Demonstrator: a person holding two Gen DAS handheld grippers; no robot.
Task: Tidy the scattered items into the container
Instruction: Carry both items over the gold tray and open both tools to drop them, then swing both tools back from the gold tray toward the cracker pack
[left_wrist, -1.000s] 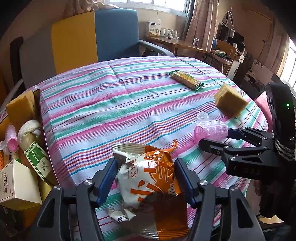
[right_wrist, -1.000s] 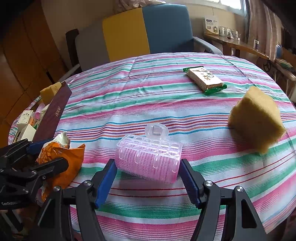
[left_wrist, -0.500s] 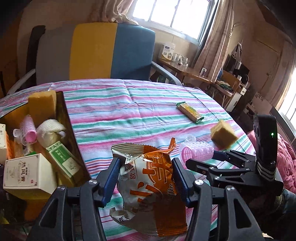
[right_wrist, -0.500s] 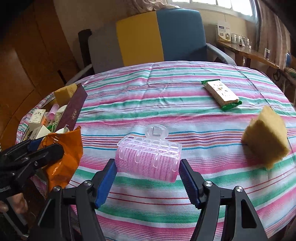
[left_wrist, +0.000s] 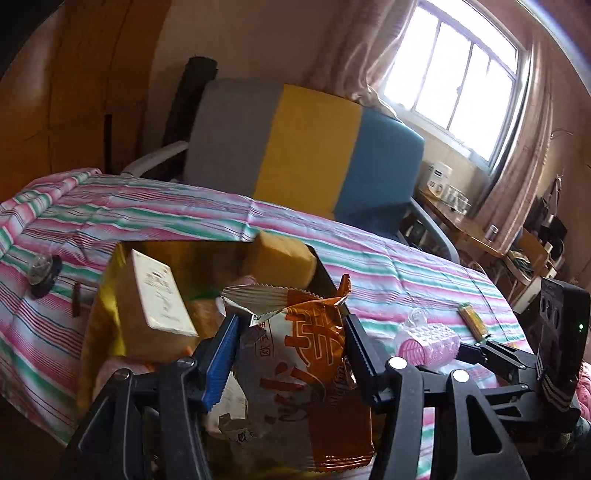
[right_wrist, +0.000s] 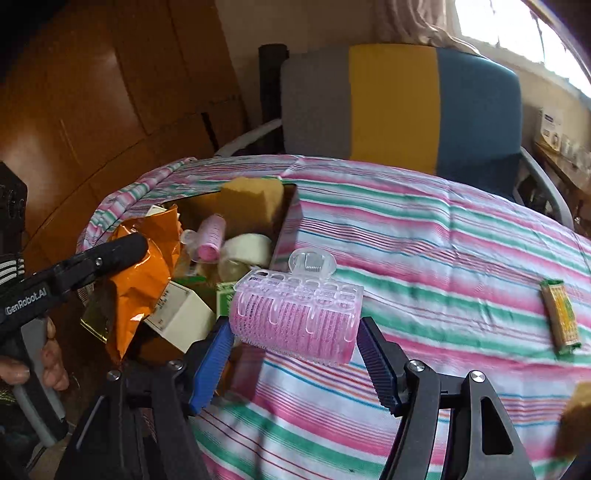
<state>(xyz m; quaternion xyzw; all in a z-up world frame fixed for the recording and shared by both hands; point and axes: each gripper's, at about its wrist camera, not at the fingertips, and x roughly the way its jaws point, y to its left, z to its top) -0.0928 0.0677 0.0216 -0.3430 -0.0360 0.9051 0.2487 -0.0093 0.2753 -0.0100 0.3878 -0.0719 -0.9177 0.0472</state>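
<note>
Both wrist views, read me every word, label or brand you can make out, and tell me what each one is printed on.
"GenRobot.AI": white lettering on the left gripper, seen from the right wrist view.
Orange snack bag in the left gripper: large stylised characters and slanted script, not legible.
White box in the container: faint print, too blurred.
White carton: small dark print, too small.
Green-edged snack bar on the striped cloth: pattern only, nothing readable.
Pink hair roller: no text.

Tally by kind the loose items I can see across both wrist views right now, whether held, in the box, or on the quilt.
Pink hair rollers: 2 (held, in box)
Yellow sponges: 2 (in box, at the frame's edge)
Orange snack bag: 1
Green-edged snack bar: 1
White cartons: 2 ()
Total: 8
</note>
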